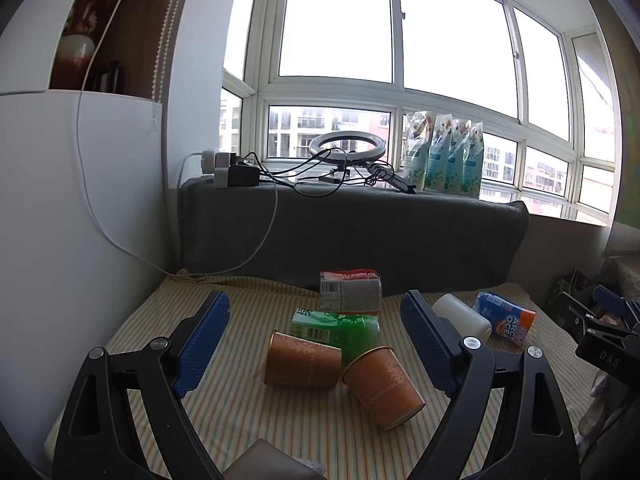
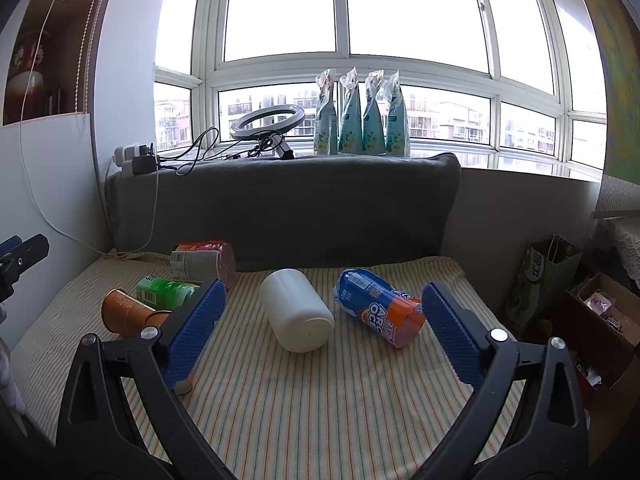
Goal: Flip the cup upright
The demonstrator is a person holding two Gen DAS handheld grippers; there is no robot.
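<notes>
On the striped cloth: two brown paper cups are lying on their sides between your left fingers, and a white cup is lying on its side between your right ones.
Left gripper (image 1: 316,322): you are holding it above the striped cloth (image 1: 248,412) with its blue-padded fingers (image 1: 204,338) spread wide apart, gripping nothing.
Right gripper (image 2: 322,320): you are holding it low over the same cloth, its fingers (image 2: 450,330) also standing wide apart and touching nothing.
White cup (image 2: 296,310): it is lying on its side, its closed base facing your right camera and its mouth pointing toward the grey cushion (image 2: 288,208).
Left brown cup (image 1: 302,360): it is lying on its side, with its far edge resting against the green carton (image 1: 334,326).
Right brown cup (image 1: 384,386): it is lying tipped, its gold-rimmed mouth facing away from the camera toward the green carton and nearly touching the left brown cup.
Blue and orange packet (image 2: 380,306): it is lying just beside the white cup, on that cup's right in the right wrist view.
Red-topped carton (image 1: 350,290): it is sitting behind the green carton, close to the cushion.
Windowsill: a ring light (image 2: 268,120) and four green pouches (image 2: 362,114) are standing there.
</notes>
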